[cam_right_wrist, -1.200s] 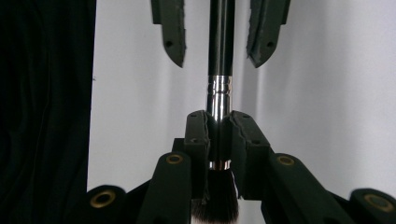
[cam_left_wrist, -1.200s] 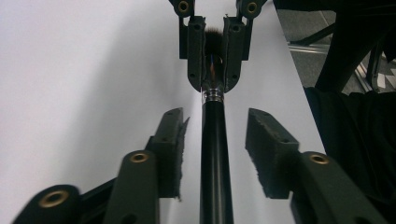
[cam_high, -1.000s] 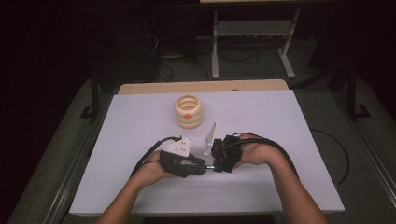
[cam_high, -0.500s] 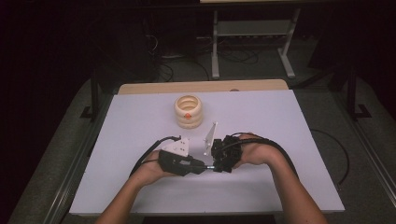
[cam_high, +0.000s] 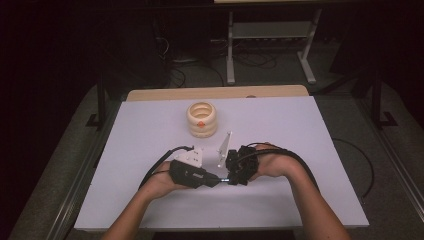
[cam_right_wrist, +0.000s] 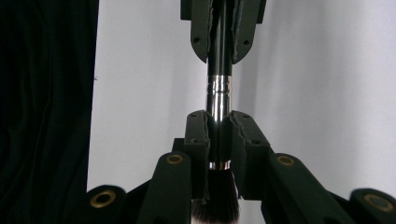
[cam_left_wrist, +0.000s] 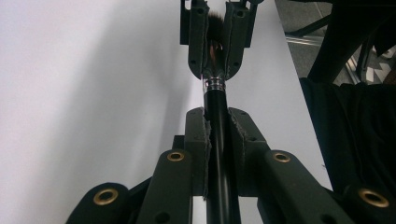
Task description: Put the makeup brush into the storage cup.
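On the white table [cam_high: 300, 150], the left gripper [cam_left_wrist: 217, 135] has just closed onto the black-handled, silver-ferruled makeup brush [cam_left_wrist: 218, 140]; the right gripper [cam_right_wrist: 218, 140] clamps its ferrule, so both grasp it for a handover.

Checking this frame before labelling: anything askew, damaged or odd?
Nothing stands out. Both grippers, left and right, clamp one makeup brush between them; the ring stack stands upright on the table.
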`<state>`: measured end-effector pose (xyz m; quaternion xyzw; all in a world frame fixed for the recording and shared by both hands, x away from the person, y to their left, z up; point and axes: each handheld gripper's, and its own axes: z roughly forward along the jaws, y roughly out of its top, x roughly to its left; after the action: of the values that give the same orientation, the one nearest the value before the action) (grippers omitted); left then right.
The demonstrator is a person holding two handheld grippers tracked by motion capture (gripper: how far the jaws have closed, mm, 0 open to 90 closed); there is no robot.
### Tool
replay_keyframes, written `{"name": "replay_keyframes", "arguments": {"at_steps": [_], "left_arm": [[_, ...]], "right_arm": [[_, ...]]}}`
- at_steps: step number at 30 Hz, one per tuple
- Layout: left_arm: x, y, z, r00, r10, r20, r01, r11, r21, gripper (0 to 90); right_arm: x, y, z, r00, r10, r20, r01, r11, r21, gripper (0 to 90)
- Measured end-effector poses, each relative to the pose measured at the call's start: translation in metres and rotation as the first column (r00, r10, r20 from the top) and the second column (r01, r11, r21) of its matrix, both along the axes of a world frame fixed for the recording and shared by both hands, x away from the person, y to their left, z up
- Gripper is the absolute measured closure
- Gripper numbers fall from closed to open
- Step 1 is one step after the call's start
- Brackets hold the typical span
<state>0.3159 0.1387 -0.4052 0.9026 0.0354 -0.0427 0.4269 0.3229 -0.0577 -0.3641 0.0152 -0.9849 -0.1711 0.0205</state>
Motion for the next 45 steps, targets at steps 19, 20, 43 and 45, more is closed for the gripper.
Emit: {"name": "replay_keyframes", "arguments": {"at_steps": [19, 20, 43, 45], "left_arm": [[-0.003, 0.003, 0.004, 0.9996, 0.022, -0.02, -0.022, 0.999, -0.038, 79.0], [-0.003, 0.004, 0.004, 0.9994, 0.027, -0.023, -0.028, 0.9988, -0.041, 79.0], [0.0, 0.024, 0.006, 0.9956, 0.068, -0.065, -0.081, 0.9698, -0.23, 78.9], [-0.001, 0.024, 0.004, 0.9961, 0.066, -0.058, -0.079, 0.9664, -0.245, 78.9]], "right_arm": [[0.0, -0.007, 0.003, 0.9999, -0.017, -0.004, 0.017, 0.9974, 0.071, 57.3], [0.001, -0.008, 0.003, 0.9998, -0.017, -0.007, 0.017, 0.9962, 0.085, 54.0], [0.006, -0.043, 0.019, 0.9951, -0.088, -0.045, 0.099, 0.8731, 0.477, 44.1], [0.006, -0.042, 0.017, 0.996, -0.077, -0.046, 0.09, 0.8712, 0.483, 44.1]]}}
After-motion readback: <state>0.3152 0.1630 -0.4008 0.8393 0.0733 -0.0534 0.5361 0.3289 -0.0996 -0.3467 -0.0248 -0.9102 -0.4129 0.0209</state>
